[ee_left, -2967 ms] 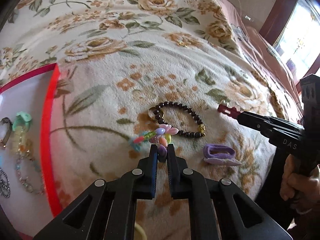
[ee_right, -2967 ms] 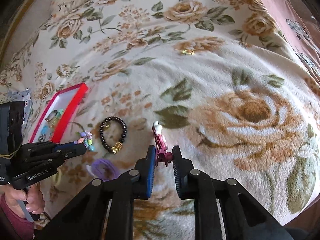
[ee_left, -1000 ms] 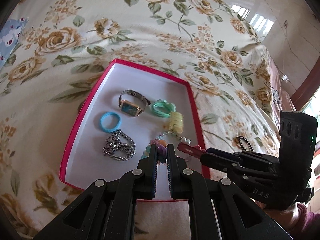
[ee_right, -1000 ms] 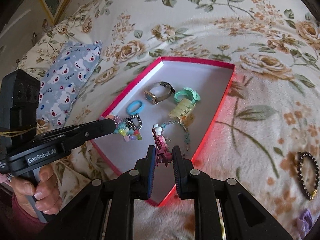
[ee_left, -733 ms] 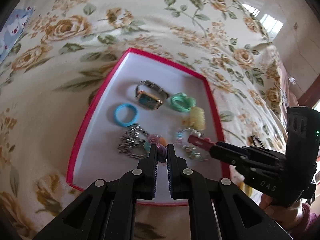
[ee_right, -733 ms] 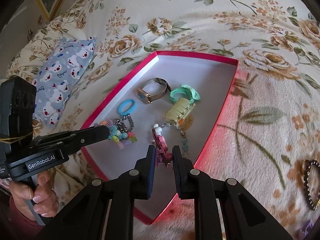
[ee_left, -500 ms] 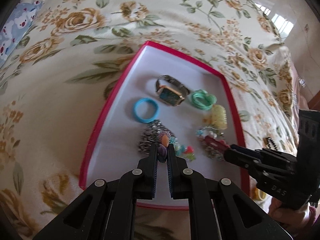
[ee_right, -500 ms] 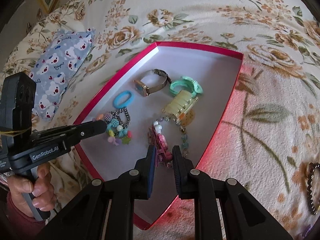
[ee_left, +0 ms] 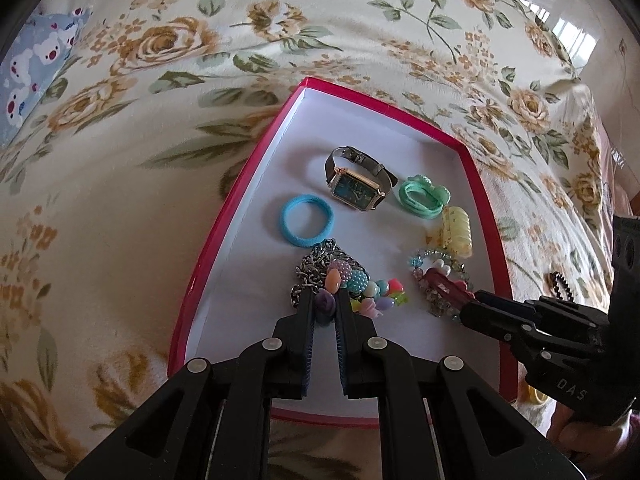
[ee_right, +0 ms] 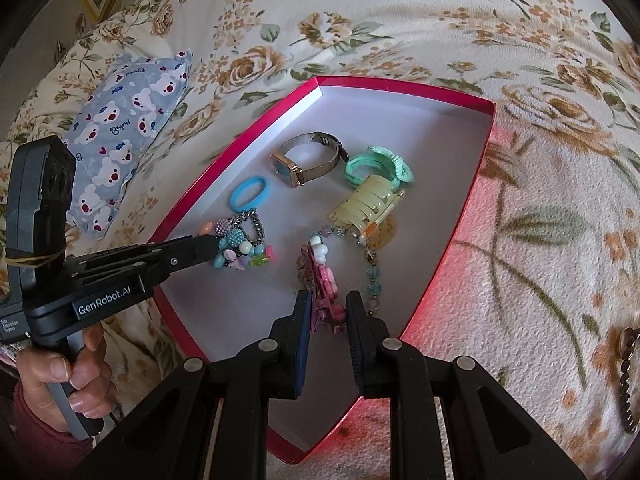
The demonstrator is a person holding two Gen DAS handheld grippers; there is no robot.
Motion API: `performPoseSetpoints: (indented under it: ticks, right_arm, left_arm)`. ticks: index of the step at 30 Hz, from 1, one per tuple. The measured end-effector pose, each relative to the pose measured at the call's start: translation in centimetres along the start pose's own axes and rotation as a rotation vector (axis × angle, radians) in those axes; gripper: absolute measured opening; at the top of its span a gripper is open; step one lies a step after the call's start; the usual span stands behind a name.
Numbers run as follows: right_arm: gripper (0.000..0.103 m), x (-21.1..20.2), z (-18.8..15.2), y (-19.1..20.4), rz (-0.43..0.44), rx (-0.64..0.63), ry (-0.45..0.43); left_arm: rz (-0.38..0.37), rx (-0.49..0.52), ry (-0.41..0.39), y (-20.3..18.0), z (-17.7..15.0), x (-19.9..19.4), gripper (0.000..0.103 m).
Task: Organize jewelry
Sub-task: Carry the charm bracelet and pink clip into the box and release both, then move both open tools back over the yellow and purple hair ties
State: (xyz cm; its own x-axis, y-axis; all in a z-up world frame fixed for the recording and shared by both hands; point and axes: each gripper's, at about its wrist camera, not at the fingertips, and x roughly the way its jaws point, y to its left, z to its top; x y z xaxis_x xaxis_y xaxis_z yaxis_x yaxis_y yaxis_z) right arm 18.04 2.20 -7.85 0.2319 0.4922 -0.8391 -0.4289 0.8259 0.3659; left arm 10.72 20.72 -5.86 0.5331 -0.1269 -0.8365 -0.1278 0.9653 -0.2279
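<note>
A red-rimmed white tray (ee_left: 224, 216) lies on the floral blanket and also shows in the right wrist view (ee_right: 460, 216). My left gripper (ee_left: 324, 304) is shut on a colourful bead bracelet (ee_left: 372, 290), low over the tray floor beside a silver chain (ee_left: 316, 264). My right gripper (ee_right: 327, 312) is shut on a pink hair clip (ee_right: 326, 280), held over the tray next to a beaded chain (ee_right: 372, 280). The left gripper with the bracelet (ee_right: 240, 252) shows in the right wrist view.
The tray holds a watch (ee_left: 356, 184), a blue hair tie (ee_left: 306, 220), a green hair tie (ee_left: 424, 198) and a yellow claw clip (ee_left: 456, 230). A dark bead bracelet (ee_right: 626, 380) lies on the blanket to the right. A blue bear-print pillow (ee_right: 124, 136) lies far left.
Both grippers carried their items from the blanket to above the tray and have lowered them toward its floor. The bead bracelet now touches down by the silver chain.
</note>
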Motion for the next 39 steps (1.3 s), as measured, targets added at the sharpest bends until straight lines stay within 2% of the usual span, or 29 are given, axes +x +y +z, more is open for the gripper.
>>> performPoseSetpoints:
  ticks: [3,11,14,16,19,22,28,39]
  right_arm:
    - [0.022,0.0,0.1,0.1,0.005,0.001,0.000]
    - [0.032,-1.1,0.0,0.1,0.013,0.011,-0.028]
    - [0.033,-2.1,-0.1,-0.2,0.019,0.028,-0.047]
    - [0.033,-3.1,-0.2,-0.4,0.025,0.040,-0.068]
    - [0.049,-4.9,-0.7,-1.0,0.030,0.053,-0.113]
    - [0.051,-7.1,-1.4,-2.0,0.026,0.075,-0.163]
    - [0.052,-11.2,-3.5,-5.1,-0.017,0.154,-0.221]
    - [0.053,-17.4,-8.1,-10.8,-0.119,0.293,-0.287]
  left_arm:
    - [0.006,0.002,0.003,0.0,0.0,-0.2,0.017]
    - [0.021,0.014,0.002,-0.3,-0.1,-0.8,0.023]
    - [0.024,0.011,-0.007,-0.4,-0.2,-1.3,0.033]
    - [0.022,-0.001,-0.019,-0.3,-0.3,-1.9,0.047]
    - [-0.003,-0.021,-0.040,-0.4,-0.6,-2.9,0.056]
    - [-0.042,-0.050,-0.058,-0.4,-1.2,-3.8,0.064]
    - [-0.087,-0.053,-0.061,-1.4,-2.2,-4.9,0.068]
    - [-0.153,0.062,-0.050,-6.4,-3.3,-6.7,0.072]
